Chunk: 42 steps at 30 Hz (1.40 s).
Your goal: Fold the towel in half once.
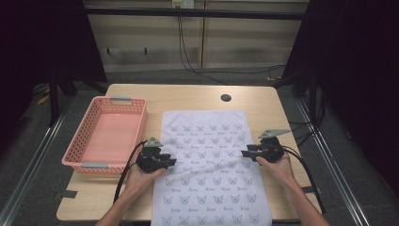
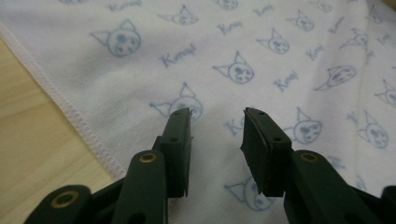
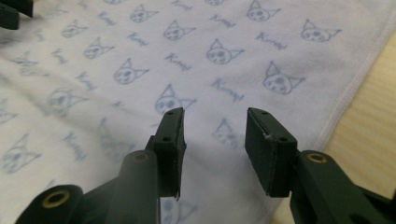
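my left gripper [image 2: 217,116] hovers with its jaws parted and nothing between them, low over the left side of the towel [image 1: 207,160]; my right gripper [image 3: 214,119] does the same at the towel's right side, jaws apart, gripping nothing. in the high view the left gripper [image 1: 170,161] and the right gripper [image 1: 244,153] face each other across the cloth, each just inside its own long hem.

the towel lies spread on the bench [image 1: 188,96], its long axis running away from me and its near end reaching the bench's front edge. it is white with a pale blue print of cat faces and a small script word, and has a stitched hem [image 2: 70,109] (clear along the edge in the left gripper view). a soft crease [image 1: 211,162] runs across it between the two grippers, so it is not quite flat there.

i judge the step in hand to be the pause between grips in a fold: both grippers are free and placed at mid length. the next move calls for each gripper to dip to its hem and pinch one layer only, evenly on both sides.

a pink basket [image 1: 89,162] stands on the bench just left of the towel.
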Motion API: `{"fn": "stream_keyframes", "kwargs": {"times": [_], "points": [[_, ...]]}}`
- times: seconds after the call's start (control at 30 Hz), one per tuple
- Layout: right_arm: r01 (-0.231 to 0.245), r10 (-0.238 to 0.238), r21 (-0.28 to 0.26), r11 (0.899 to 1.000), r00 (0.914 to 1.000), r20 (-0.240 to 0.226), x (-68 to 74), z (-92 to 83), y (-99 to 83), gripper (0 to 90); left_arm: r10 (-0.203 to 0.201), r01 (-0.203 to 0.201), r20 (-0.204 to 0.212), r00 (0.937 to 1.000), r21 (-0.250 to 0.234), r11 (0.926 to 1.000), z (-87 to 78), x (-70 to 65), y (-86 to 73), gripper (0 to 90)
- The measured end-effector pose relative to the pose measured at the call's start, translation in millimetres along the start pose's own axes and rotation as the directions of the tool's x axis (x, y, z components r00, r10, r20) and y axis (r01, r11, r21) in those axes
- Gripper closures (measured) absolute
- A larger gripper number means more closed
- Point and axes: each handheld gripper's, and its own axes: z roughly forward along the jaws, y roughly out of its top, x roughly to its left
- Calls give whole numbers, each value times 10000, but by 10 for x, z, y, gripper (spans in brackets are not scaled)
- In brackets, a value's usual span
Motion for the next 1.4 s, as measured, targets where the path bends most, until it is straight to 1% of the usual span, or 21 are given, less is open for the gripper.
{"fn": "stream_keyframes", "kwargs": {"times": [0.03, 0.1, 0.13, 0.23, 0.27, 0.33, 0.43, 0.53, 0.67, 0.73, 0.83, 0.9, 0.97, 1.1, 1.13, 1.2, 1.23, 1.27, 1.3, 1.37, 1.4], "points": [[-2, 2, 127, 9999, 10000, -9, -13, 56, 8, 582, 236, -236, -14, 9997, 4, 9997, 2, 5, -3, 626], [89, -98, 416, 9991, 9997, 202, -18, 155, -5, 579, 412, -413, -177, 9990, -41, 9991, 4, 4, -10, 662], [161, -167, 316, 9994, 9997, 198, -10, 171, -20, 586, 399, -401, -194, 9990, -102, 9991, 3, 15, -17, 707], [516, -550, 505, 9974, 9962, 676, 66, 129, -52, 750, 141, -141, 110, 9998, 15, 9999, -19, 47, -43, 863], [551, -582, 507, 9972, 9963, 632, 80, 111, -72, 805, 3, -3, 294, 9996, -23, 10000, -25, 47, -60, 874], [553, -578, 519, 9971, 9972, 468, 110, 44, -140, 869, 155, -161, 472, 9988, 110, 9998, -46, 18, -82, 882], [540, -555, 613, 9967, 9982, 224, 167, -69, -243, 880, 288, -304, 770, 9966, 188, 9994, -88, -89, -153, 886], [552, -551, 635, 9965, 9985, -29, 257, -194, -375, 881, 674, -715, 950, 9932, 409, 9966, -152, -242, -233, 887], [549, -522, 738, 9958, 9979, -377, 398, -350, -535, 879, 841, -953, 1450, 9858, 723, 9928, -261, -435, -370, 886], [650, -605, 774, 9949, 9964, -595, 473, -419, -610, 879, 942, -1077, 1525, 9838, 829, 9907, -313, -525, -433, 886], [796, -705, 956, 9922, 9930, -953, 579, -522, -708, 879, 1106, -1320, 1916, 9752, 1026, 9859, -423, -718, -579, 886], [815, -685, 1107, 9905, 9909, -1161, 652, -595, -775, 879, 1008, -1272, 2093, 9727, 1168, 9850, -484, -786, -651, 886], [837, -651, 1268, 9884, 9874, -1442, 716, -645, -820, 877, 1124, -1476, 2408, 9640, 1334, 9800, -541, -866, -718, 885], [961, -644, 1689, 9809, 9808, -1842, 831, -720, -869, 860, 1270, -1711, 2680, 9550, 1481, 9741, -574, -919, -746, 874], [1062, -757, 1656, 9804, 9806, -1809, 839, -723, -865, 834, 1208, -1602, 2640, 9569, 1330, 9781, -540, -892, -709, 866], [816, -623, 1153, 9900, 9849, -1615, 783, -706, -815, 741, 1112, -1401, 2389, 9646, 1077, 9843, -484, -813, -591, 817], [646, -517, 861, 9942, 9881, -1448, 730, -699, -765, 725, 922, -1174, 2485, 9642, 889, 9891, -455, -758, -517, 805], [597, -527, 511, 9969, 9902, -1292, 661, -687, -704, 707, 839, -1037, 2421, 9666, 704, 9921, -428, -721, -463, 794], [530, -494, 301, 9981, 9925, -1117, 608, -678, -651, 682, 965, -1126, 2034, 9743, 692, 9912, -373, -677, -360, 782], [432, -437, -85, 9990, 9971, -619, 426, -614, -480, 665, 1021, -1128, 1764, 9790, 520, 9923, -278, -581, -220, 737], [389, -395, -194, 9991, 9987, -335, 346, -574, -413, 653, 678, -755, 1764, 9820, 371, 9965, -233, -518, -169, 730]]}}
